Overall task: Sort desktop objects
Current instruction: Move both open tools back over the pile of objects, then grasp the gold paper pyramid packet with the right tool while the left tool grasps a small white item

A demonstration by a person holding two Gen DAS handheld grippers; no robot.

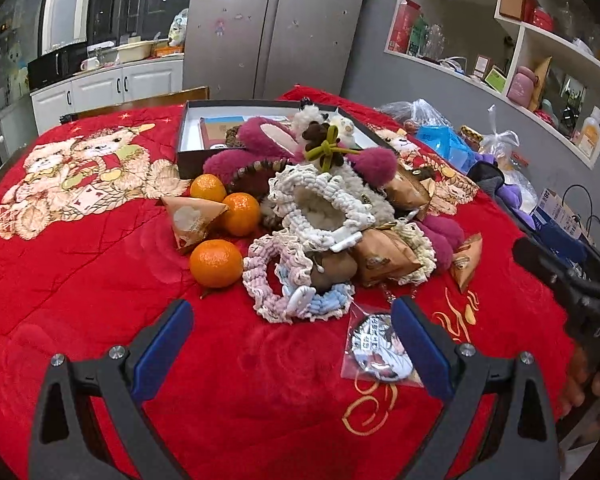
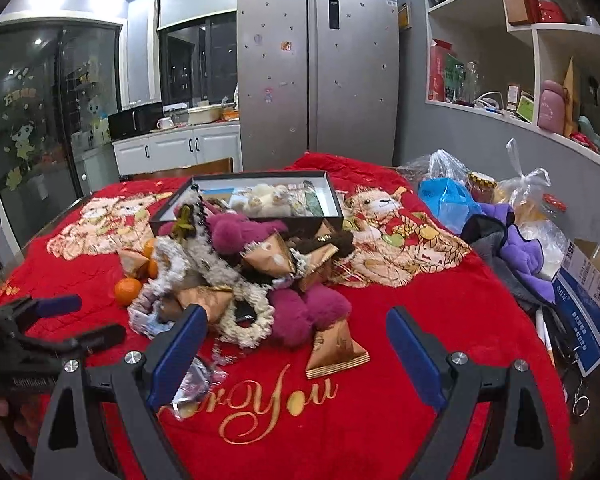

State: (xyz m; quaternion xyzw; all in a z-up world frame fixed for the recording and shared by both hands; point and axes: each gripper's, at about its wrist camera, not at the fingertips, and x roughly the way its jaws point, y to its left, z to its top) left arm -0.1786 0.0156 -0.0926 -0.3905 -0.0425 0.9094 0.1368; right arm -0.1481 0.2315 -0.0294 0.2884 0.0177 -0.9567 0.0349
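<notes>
A heap of small things lies mid-table on the red blanket (image 1: 80, 280): three oranges (image 1: 216, 263), brown triangular snack packets (image 1: 192, 220), crocheted scrunchies (image 1: 284, 280), magenta plush pieces (image 1: 374, 164) and a bagged round badge (image 1: 380, 348). Behind the heap stands an open dark box (image 1: 188, 136) holding plush toys. My left gripper (image 1: 292, 344) is open and empty, just in front of the heap, its right finger over the badge. My right gripper (image 2: 296, 356) is open and empty in front of the heap (image 2: 240, 280); a packet (image 2: 336, 350) lies between its fingers' line of view.
Plastic bags (image 2: 448, 196), a jar, purple and grey cloths (image 2: 524, 256) and a blue-white carton (image 2: 588, 300) crowd the table's right edge. A fridge (image 2: 320, 72), kitchen counter and wall shelves stand behind. The left gripper also shows in the right wrist view (image 2: 60, 320).
</notes>
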